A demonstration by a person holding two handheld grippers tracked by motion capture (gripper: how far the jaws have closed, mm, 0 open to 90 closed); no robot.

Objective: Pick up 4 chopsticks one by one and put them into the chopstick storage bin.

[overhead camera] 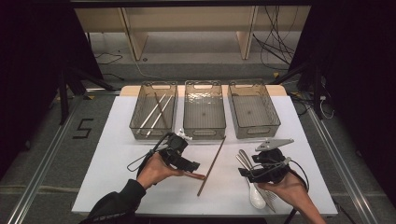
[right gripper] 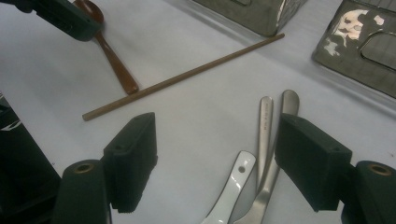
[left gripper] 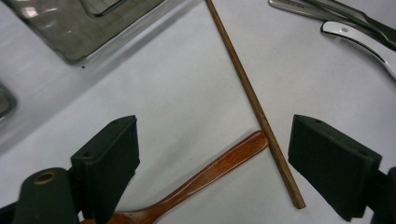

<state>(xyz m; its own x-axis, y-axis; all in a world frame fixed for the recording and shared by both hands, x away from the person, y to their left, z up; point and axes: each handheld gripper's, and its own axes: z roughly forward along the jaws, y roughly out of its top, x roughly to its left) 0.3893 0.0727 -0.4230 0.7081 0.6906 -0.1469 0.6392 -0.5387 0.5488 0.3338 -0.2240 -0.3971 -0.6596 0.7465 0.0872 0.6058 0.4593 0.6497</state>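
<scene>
My left gripper (overhead camera: 190,165) is low over the white table with its jaws open. In the left gripper view a brown wooden spoon's handle (left gripper: 219,167) lies on the table between the two pads (left gripper: 112,154), apart from both. A long brown chopstick (left gripper: 252,100) crosses just past the handle's tip. My right gripper (overhead camera: 250,171) is open too; in its own view its jaws (right gripper: 219,163) stand on either side of a white spoon handle (right gripper: 236,179) and two metal cutlery handles (right gripper: 265,126), gripping none of them.
Three clear grey bins stand in a row at the back: the left bin (overhead camera: 154,111) holds chopsticks, the middle bin (overhead camera: 204,111) and right bin (overhead camera: 253,109) look empty. The chopstick (overhead camera: 211,166) lies slantwise between my hands. Bare white table (overhead camera: 116,154) lies to the left.
</scene>
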